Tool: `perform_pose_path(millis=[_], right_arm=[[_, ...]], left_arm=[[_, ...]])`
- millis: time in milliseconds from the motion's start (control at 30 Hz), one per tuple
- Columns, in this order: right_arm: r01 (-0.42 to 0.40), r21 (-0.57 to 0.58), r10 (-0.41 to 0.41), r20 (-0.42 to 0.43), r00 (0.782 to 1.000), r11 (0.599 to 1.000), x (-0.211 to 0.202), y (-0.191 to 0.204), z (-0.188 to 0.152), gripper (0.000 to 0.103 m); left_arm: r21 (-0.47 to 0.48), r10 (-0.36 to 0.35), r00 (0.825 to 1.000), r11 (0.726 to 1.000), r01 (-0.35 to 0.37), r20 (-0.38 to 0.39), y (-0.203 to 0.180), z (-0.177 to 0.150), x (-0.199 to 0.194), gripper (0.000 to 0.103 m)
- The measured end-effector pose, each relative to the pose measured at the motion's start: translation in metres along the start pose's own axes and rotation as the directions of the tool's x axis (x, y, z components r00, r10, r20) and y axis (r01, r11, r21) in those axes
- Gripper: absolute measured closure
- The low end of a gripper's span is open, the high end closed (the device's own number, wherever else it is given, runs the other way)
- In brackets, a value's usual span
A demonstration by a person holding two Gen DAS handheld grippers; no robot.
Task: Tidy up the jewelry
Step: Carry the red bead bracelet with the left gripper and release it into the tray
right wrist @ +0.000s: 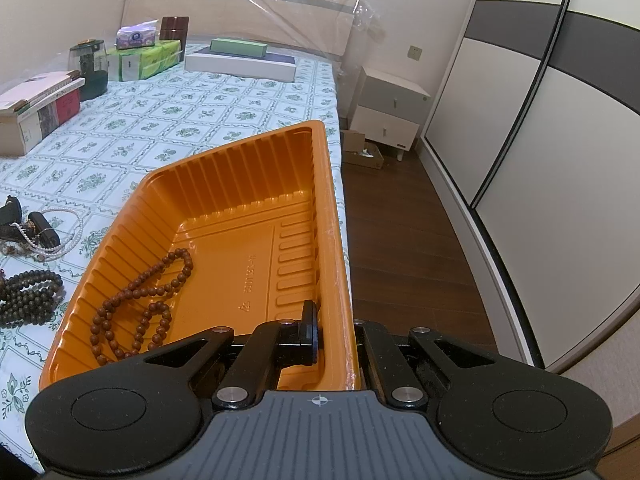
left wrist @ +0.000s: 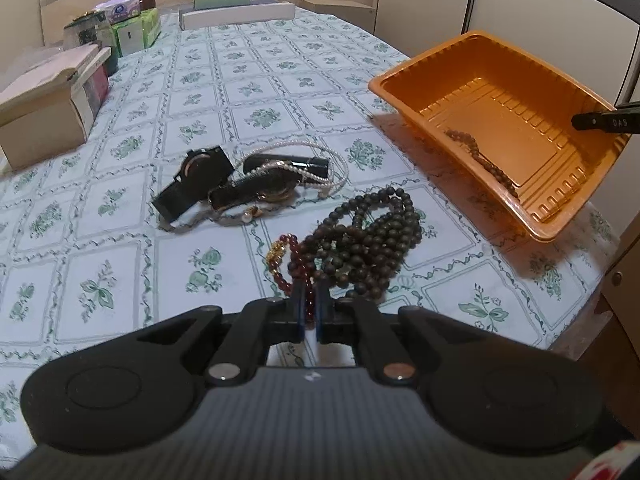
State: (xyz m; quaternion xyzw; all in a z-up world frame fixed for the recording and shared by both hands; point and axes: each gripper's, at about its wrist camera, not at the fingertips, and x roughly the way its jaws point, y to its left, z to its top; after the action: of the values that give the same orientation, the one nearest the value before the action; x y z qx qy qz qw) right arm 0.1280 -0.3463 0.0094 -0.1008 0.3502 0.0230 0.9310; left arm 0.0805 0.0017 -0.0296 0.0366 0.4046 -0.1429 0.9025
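A red bead bracelet point(left wrist: 286, 266) with a gold charm lies on the floral bedsheet, and my left gripper point(left wrist: 310, 294) is shut on its near end. Touching it on the right is a pile of dark bead strands point(left wrist: 370, 246). Farther back lie two black watches point(left wrist: 200, 178) tangled with a pearl necklace point(left wrist: 320, 178). My right gripper point(right wrist: 335, 326) is shut on the right wall of an orange plastic tray point(right wrist: 240, 208), which sits tilted at the bed's edge. One of its fingers point(right wrist: 310, 326) is inside the tray and the other is hidden outside it. A brown bead string point(right wrist: 140, 304) lies in the tray.
Along the bed's left side are a cardboard box point(left wrist: 48, 108), a glass jar point(right wrist: 89, 65) and tissue packs point(right wrist: 144, 58). A long white box point(right wrist: 240, 65) lies by the headboard. To the right are wood floor, a white nightstand point(right wrist: 390, 108) and wardrobe doors point(right wrist: 540, 140).
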Motion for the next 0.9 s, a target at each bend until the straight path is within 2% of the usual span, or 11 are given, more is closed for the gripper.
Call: perform_pose_path(millis=[433, 667, 900], right_arm=[[-0.001, 0.002, 0.001, 0.0, 1.0, 1.0, 0.0, 0.0, 0.0, 0.1], [-0.001, 0.004, 0.001, 0.001, 1.0, 1.0, 0.0, 0.0, 0.0, 0.1], [-0.002, 0.003, 0.002, 0.0, 1.0, 1.0, 0.0, -0.001, 0.0, 0.1]], left_arm=[[0.075, -0.015, 0.994, 0.997, 0.007, 0.108, 0.008, 0.05, -0.037, 0.1], [0.133, -0.08, 0.985, 0.989, 0.059, 0.155, -0.006, 0.085, -0.05, 0.1], [0.182, -0.188, 0.965, 0.971, 0.155, 0.182, -0.045, 0.113, -0.043, 0.1]])
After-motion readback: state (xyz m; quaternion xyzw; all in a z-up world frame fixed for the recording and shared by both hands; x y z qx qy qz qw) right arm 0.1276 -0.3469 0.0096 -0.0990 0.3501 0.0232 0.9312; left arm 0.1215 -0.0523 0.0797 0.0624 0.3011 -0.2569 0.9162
